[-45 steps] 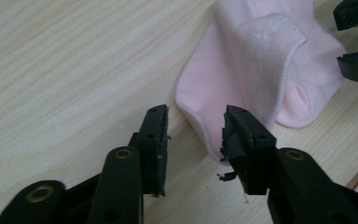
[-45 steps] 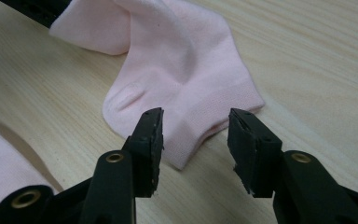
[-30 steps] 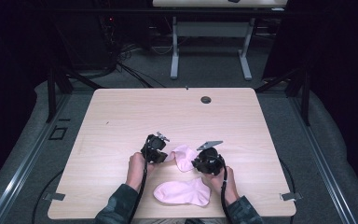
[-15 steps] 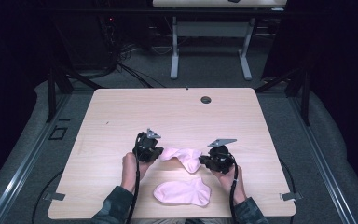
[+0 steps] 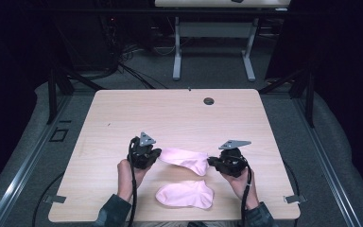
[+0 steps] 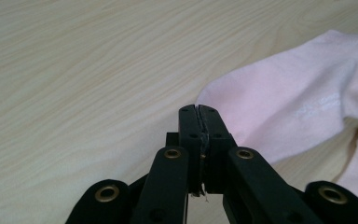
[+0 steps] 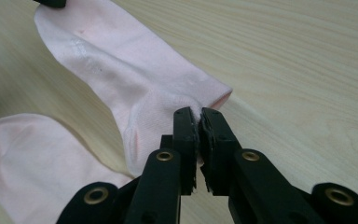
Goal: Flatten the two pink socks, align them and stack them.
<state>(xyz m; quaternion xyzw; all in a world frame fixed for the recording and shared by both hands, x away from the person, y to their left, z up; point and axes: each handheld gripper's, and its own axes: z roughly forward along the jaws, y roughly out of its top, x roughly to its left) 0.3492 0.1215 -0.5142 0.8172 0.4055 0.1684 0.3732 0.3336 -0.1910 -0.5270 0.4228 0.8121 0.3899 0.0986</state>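
Observation:
A pink sock (image 5: 184,158) lies stretched out between my two grippers on the wooden table (image 5: 170,118). My left gripper (image 5: 157,155) is shut on its left end, with the jaws pinched together at the sock (image 6: 289,102) edge. My right gripper (image 5: 211,162) is shut on the other end, and fabric of the sock (image 7: 135,74) shows between its jaws near the open cuff. A second pink sock (image 5: 185,194) lies flat nearer the front edge, below the first; this second sock (image 7: 32,158) also appears at the lower left of the right gripper view.
A dark round grommet (image 5: 209,100) sits near the table's far edge. Beyond the table stand a white table frame (image 5: 212,52) and floor cables (image 5: 123,61). The person's hands (image 5: 125,172) come in from the front edge.
The two grippers have moved apart, left going left and right going right. The sock between them went from bunched to stretched out. The lower sock has not moved.

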